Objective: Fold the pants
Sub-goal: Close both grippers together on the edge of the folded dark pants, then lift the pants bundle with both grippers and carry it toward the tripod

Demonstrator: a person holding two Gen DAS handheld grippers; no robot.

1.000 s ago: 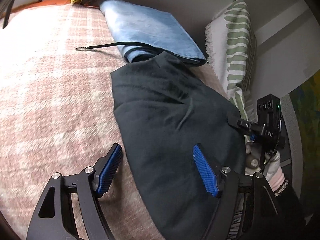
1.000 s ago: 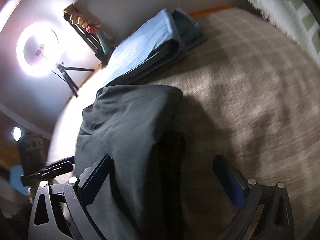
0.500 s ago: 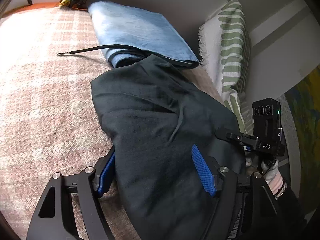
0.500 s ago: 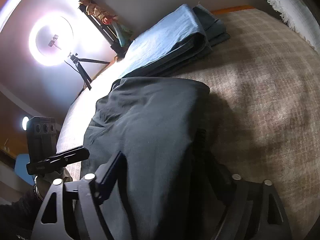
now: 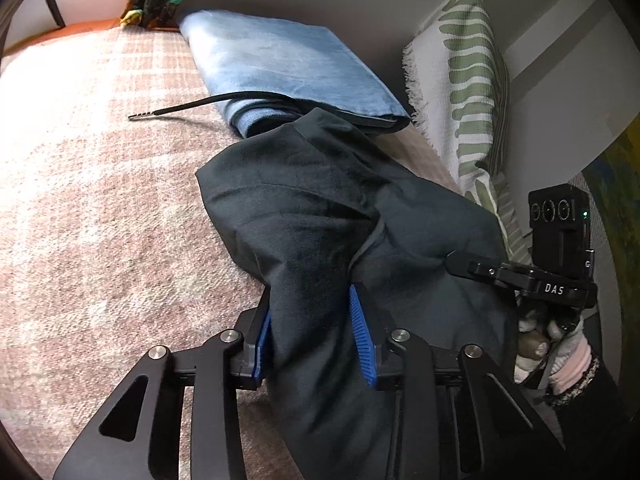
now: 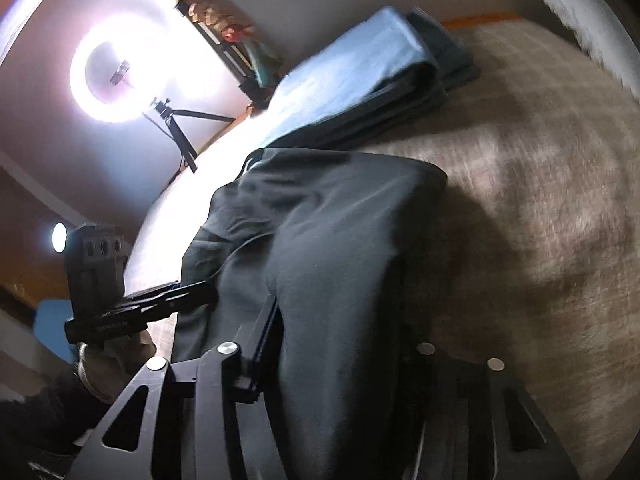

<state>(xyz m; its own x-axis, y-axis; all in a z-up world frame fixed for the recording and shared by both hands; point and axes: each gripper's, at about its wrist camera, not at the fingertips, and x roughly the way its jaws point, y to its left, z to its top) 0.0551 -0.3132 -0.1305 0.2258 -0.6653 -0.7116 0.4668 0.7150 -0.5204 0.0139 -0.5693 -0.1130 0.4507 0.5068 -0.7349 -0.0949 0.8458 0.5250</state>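
We see both tools angled down over the bed (image 5: 100, 208). L tool (image 5: 314, 334): jaws closing, blue pads touching a bunched fold of the dark pants (image 5: 320, 208) between them. R tool (image 6: 340, 344): jaws closing too, same pants between, left pad against cloth; right pad hidden in shadow. Pants lie on bed, far edge touching folded blue jeans (image 5: 288, 60).
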